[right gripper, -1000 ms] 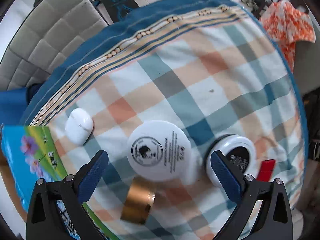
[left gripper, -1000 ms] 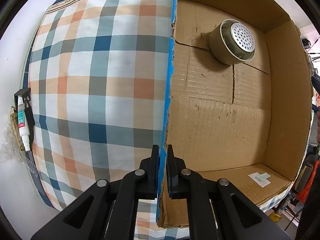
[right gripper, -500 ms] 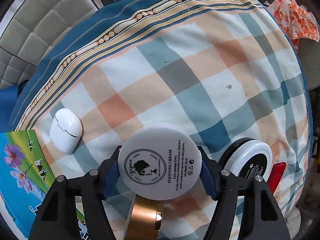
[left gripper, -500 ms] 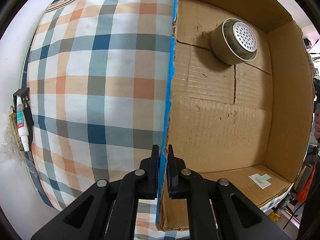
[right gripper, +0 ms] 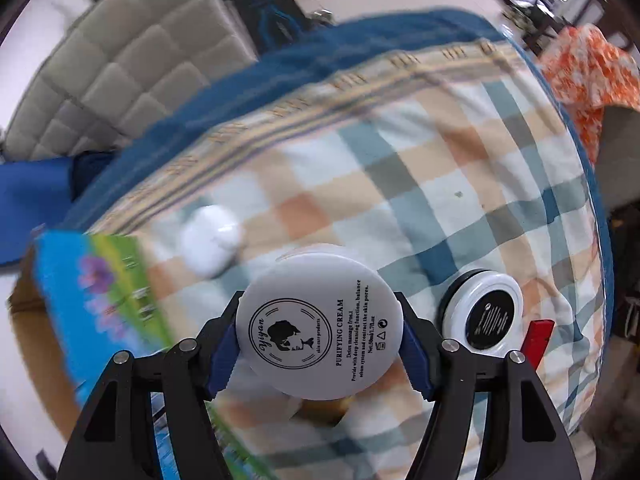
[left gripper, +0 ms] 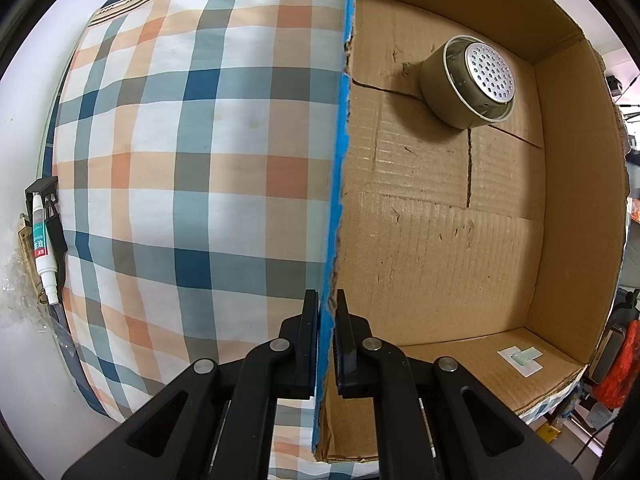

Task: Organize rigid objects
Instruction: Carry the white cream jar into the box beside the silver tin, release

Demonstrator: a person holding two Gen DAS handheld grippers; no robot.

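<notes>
one cream jar sits clamped between the right tongs.

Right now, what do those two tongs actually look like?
Both tongs are matte black, with angular arms joined by round silver rivets. The left tongs end in slim, flat black pads. The right tongs carry dark blue ribbed pads. No cables, sleeves or hands show.

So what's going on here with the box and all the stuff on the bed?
A person is tidying small items into a cardboard box using two handheld grippers. The left gripper is clamped on the box's blue-edged wall, steadying it; a perforated metal tin already sits inside. The right gripper grips a white cream jar, jaws pressing its sides, above the plaid blanket.
</notes>
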